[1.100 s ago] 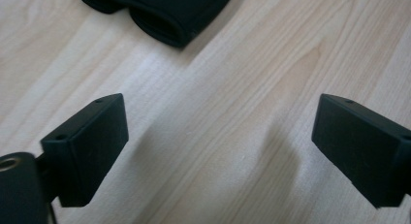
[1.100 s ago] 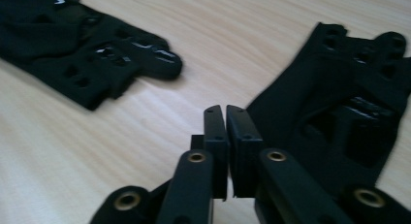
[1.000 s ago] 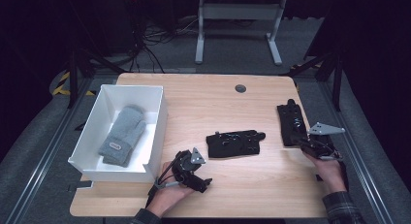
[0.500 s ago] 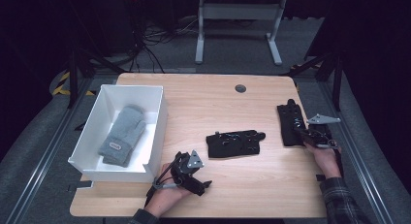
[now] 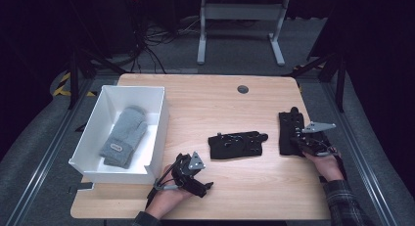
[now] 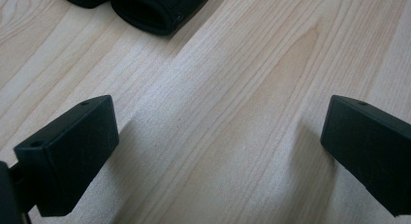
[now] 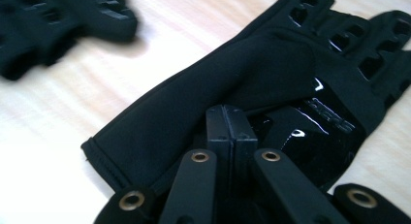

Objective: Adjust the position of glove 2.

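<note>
Bench (image 5: 210, 103): light wood, with a round dark grommet (image 5: 242, 89) near its far edge.

Left claw (image 5: 205, 186): held low at the near edge of the bench, just beside the near right corner of the white box (image 5: 157, 133). In the left gripper view its jaws stand wide apart with bare wood between them; nothing is held. The cuff of a black glove (image 6: 155, 6) lies ahead of it, well clear of the jaws.

Right claw (image 5: 295, 142): at the right side of the bench, over the near end of the right glove (image 5: 289, 130). In the right gripper view the two jaws are pressed together with no gap, their tips down on the cuff part of this glove (image 7: 271, 73). Whether any fabric is pinched between them cannot be told. A grey three-cornered plate sits on top of this gripper.

Right glove: black, fingerless type with cut-outs, a glossy patch on its back, lying flat with fingers pointing away from the person.

Middle glove (image 5: 237, 145): black, same type, lying flat crosswise between the two claws, touched by neither. It appears blurred at the upper left of the right gripper view (image 7: 53, 25).

White box: open-topped, at the left of the bench. Inside it lies a grey mitten (image 5: 122, 135) with a small label near its cuff, lying lengthwise on the box floor.
</note>
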A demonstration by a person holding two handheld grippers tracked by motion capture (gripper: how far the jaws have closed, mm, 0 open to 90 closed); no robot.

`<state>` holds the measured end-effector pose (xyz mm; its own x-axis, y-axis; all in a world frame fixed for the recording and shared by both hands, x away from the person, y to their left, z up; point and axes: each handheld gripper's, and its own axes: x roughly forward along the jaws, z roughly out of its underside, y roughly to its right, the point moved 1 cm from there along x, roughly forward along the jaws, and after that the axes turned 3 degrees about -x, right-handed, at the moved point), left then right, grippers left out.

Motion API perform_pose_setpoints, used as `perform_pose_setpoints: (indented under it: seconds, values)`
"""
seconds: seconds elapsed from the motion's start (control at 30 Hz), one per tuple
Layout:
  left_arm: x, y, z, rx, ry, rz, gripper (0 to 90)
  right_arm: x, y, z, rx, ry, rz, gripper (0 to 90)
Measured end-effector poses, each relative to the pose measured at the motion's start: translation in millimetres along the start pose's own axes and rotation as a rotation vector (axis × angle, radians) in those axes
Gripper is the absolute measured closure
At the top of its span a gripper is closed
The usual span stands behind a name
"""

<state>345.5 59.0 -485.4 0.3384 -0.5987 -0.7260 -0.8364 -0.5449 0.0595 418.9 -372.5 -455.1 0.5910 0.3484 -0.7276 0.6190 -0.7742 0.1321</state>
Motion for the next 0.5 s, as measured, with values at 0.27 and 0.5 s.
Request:
perform_pose_setpoints:
  seconds: [0.27,0.5]
  values:
    - [-0.6,-0.2,0.6,0.001,-0.001,0.003,0.5,-10.2,-29.5,4.9,-0.047,-0.006,-0.075,90.0]
    - [-0.7,-0.5,0.8,0.004,0.001,0.001,0.4,-22.2,-62.4,12.3,-0.097,-0.007,-0.136,90.0]
